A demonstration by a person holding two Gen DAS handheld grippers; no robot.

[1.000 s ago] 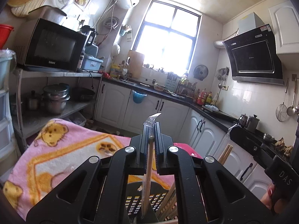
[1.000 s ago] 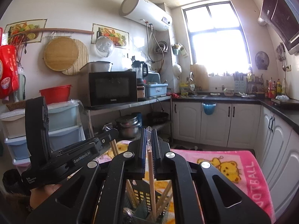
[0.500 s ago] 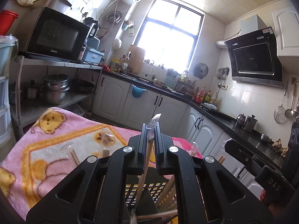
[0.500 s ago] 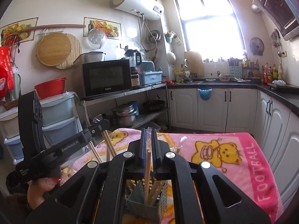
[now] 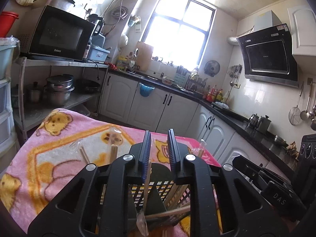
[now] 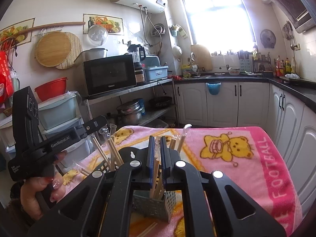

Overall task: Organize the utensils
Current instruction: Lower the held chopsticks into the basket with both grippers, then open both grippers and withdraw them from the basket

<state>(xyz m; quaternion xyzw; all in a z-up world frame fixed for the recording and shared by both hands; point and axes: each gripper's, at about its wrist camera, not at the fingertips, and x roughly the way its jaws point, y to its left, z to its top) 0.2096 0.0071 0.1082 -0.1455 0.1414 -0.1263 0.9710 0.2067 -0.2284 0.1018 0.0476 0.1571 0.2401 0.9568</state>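
while both jaws part, slim wooden chopsticks (image 6: 156,167) drop into the slotted basket (image 6: 156,203).

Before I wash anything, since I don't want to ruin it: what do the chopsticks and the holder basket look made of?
The chopsticks look like pale bare wood or bamboo: matte tan sticks, and some have clear, shiny plastic sleeves on them. The holder basket looks like moulded plastic: grey-green, dull, with a regular grid of small holes. The blanket under them is a fuzzy pink fleece-like fabric.
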